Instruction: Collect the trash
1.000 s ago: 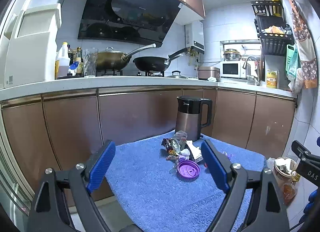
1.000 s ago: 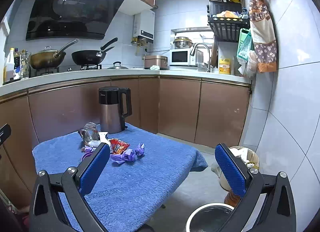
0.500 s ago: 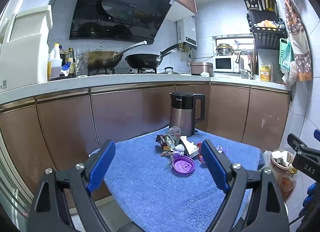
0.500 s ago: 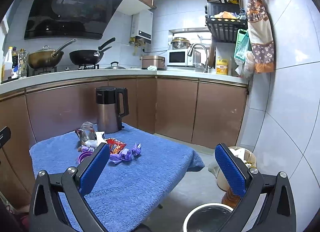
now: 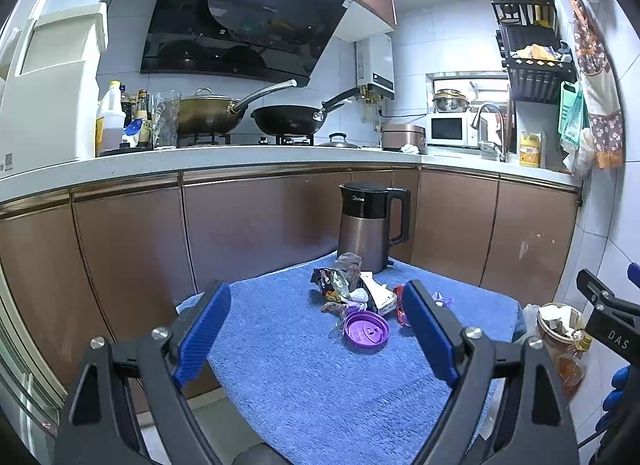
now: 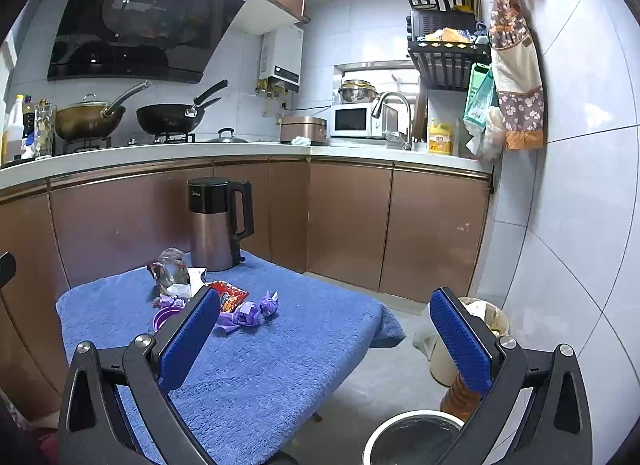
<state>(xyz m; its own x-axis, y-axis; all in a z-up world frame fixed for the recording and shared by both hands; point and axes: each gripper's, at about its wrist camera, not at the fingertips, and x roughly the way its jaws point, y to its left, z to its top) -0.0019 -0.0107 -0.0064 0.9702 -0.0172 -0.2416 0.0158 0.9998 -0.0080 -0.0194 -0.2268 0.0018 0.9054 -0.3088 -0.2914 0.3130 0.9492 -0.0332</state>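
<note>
Your left gripper (image 5: pixel 316 329) hangs above the near part of the blue towel (image 5: pixel 304 385) with its jaws spread wide and nothing between them. Your right gripper (image 6: pixel 326 339) is just as wide apart and empty, over the towel's right edge. The trash sits ahead in a loose pile on the towel: crumpled snack wrappers (image 5: pixel 344 285), a purple lid (image 5: pixel 366 331), a red packet (image 6: pixel 230 297) and purple candy wrappers (image 6: pixel 250 311), just in front of the kettle (image 6: pixel 214 223). A white-rimmed bin (image 6: pixel 416 439) stands on the floor below your right gripper
</note>
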